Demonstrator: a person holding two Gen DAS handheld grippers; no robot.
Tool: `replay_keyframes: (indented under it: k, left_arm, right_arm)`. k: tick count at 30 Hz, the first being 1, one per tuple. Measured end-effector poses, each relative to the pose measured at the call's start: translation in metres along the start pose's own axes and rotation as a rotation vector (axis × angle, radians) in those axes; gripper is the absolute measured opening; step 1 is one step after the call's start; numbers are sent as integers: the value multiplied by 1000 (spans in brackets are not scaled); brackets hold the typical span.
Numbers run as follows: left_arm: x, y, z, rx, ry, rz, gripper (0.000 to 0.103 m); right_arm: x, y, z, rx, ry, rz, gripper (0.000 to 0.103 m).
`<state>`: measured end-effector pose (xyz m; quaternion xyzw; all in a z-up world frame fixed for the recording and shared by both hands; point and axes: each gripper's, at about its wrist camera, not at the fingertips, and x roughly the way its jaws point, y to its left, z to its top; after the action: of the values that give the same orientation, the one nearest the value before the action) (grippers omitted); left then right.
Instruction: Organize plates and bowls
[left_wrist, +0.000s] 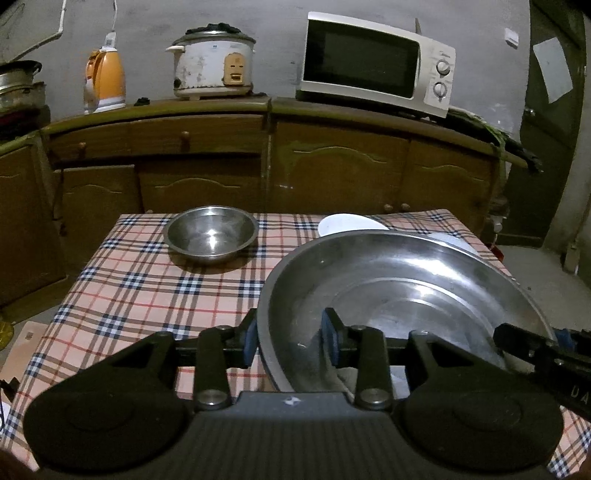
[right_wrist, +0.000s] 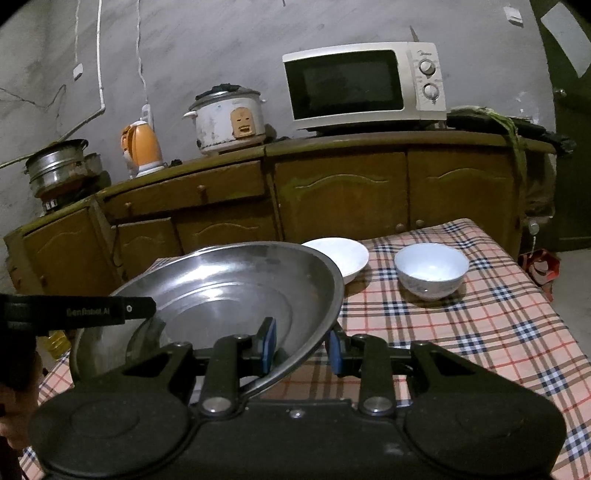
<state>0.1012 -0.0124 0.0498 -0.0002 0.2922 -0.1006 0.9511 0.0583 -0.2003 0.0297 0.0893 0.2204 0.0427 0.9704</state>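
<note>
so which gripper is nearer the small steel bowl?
Left. The left gripper grips the big steel basin's rim on the side facing the small steel bowl; the right gripper grips the opposite rim.

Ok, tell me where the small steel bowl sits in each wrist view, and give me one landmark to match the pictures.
Left wrist view: the small steel bowl stands on the checked tablecloth, upper centre-left, beyond and left of the large steel basin.
Right wrist view: not in it; the large steel basin fills the side where it would be.
Shared landmark: the white microwave on the wooden cabinet, upper right in both views.
</note>
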Motion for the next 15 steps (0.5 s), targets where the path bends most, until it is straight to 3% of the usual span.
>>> replay_keyframes:
  k: [15]
  left_arm:
    - [1, 25, -4, -28, 4, 41, 35]
  right_arm:
    - [21, 20, -9, -14, 50, 43, 37]
